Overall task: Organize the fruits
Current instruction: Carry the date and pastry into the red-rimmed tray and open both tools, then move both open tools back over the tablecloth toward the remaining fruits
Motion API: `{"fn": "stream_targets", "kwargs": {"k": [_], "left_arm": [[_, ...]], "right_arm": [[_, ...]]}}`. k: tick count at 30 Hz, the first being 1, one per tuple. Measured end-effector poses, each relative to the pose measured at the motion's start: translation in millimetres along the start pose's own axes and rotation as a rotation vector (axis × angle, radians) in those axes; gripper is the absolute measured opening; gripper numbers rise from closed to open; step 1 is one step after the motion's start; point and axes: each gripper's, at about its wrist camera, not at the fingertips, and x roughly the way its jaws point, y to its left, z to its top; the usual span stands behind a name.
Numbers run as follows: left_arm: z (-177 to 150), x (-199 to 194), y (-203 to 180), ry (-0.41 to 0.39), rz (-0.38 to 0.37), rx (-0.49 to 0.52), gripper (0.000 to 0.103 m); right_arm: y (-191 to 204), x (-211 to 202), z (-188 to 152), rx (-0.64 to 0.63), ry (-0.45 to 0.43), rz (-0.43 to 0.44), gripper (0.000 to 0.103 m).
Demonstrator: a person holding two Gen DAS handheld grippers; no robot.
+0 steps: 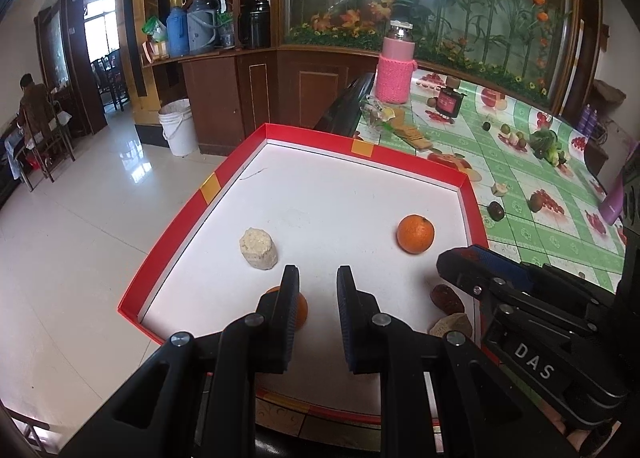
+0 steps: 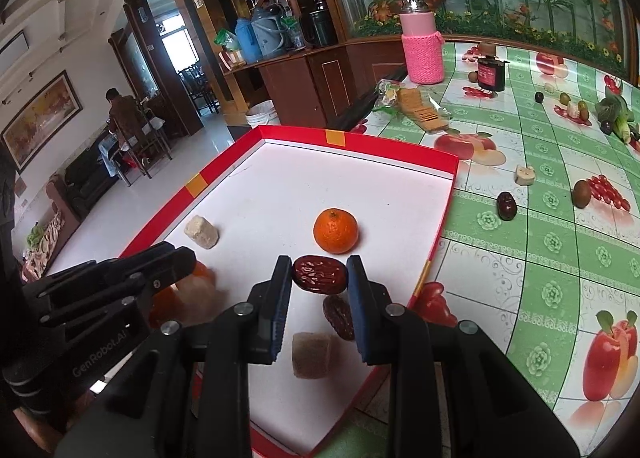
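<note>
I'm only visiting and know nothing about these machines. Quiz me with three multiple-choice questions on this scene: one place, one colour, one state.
1. The unobstructed orange lies: A on the green tablecloth; B in the red tray; C on the floor.
2. The knitted sleeve is: A pink; B blue; C yellow.
3. The right tongs are: A open and empty; B shut on an orange; C shut on a red date.
Key: B, the tray's rim surrounds it; A, the knit is pink; C, both pads press the date.
</note>
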Motion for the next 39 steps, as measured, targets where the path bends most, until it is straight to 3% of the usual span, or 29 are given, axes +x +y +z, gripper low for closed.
{"fn": "stream_targets", "kwargs": {"k": [25, 28, 30, 34, 36, 39], "left_arm": [[-7, 8, -4, 0.04, 0.042, 0.005, 0.019], [-7, 7, -3, 0.041, 0.051, -0.004, 0.028], [-8, 5, -3, 0.035, 0.069, -0.009, 0.045], [-8, -5, 0, -0.015, 0.091, -0.023, 0.062], [-8, -13, 1, -0.056, 0.108, -0.036, 0.076], [-6, -22, 2, -0.107, 0.099, -0.058, 0.081]], "right_arm": [[-7, 33, -3, 0.008, 0.116, -0.003, 0.031], [-12, 28, -4, 0.029, 0.105, 0.013, 0.04], [-17, 23, -4, 0.048, 0.087, 0.025, 0.044], [-20, 11, -5, 0.057, 0.056, 0.031, 0.05], [-22, 3, -6, 0.056, 0.041, 0.028, 0.054], [-25, -8, -8, 0.053, 0.024, 0.027, 0.058]]}}
